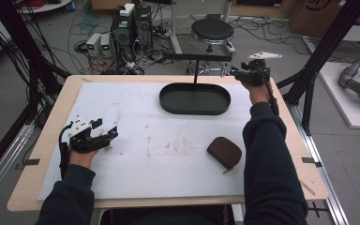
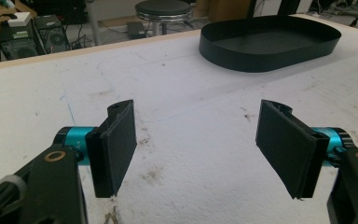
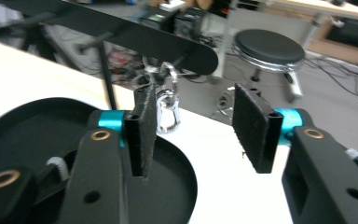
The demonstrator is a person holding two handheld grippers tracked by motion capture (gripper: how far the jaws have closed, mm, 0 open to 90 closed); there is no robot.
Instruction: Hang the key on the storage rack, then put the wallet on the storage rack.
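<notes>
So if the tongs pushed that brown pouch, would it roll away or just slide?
The brown pouch would probably slide, not roll: it lies flat and low on the white mat. It looks soft and rounded, so it may squash or sag a bit when squeezed. Its small pull tab at the lower edge could drag. It seems light for its size.
</notes>
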